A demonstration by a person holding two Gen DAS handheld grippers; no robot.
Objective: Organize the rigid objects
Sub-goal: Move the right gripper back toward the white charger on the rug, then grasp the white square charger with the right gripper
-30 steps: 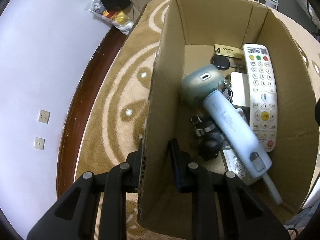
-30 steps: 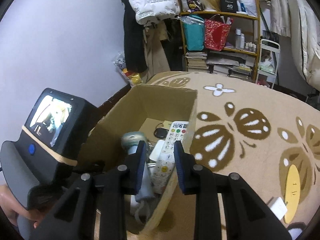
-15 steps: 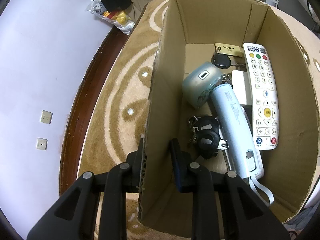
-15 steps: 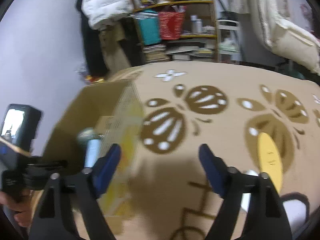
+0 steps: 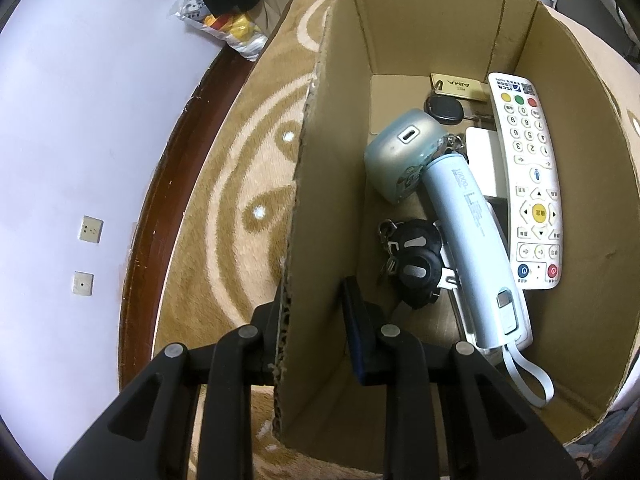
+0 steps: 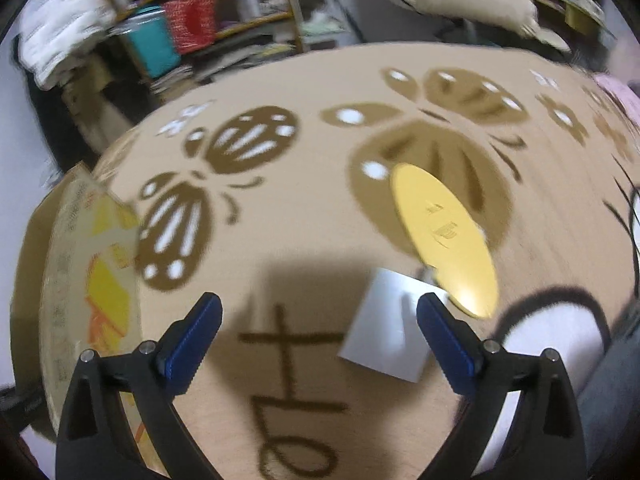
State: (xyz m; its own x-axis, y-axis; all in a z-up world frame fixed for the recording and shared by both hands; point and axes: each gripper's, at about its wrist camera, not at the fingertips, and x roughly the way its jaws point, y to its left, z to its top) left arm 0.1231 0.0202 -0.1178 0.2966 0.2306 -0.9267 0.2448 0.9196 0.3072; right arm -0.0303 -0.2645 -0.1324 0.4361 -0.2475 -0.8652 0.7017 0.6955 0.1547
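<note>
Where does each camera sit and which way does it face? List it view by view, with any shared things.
Left wrist: sits on the left gripper, looks steeply down into the cardboard box; its fingers clamp the box wall.
Right wrist: sits on the right gripper, looks down at the rug, a white card and yellow oval; its jaws have just been opening, nothing gripped.
Shared: the box and rug.

The left gripper point(image 5: 312, 312) points steeply down, jaws nearly closed. The right gripper point(image 6: 320, 336) has just been opening wide, nothing between its fingers.
</note>
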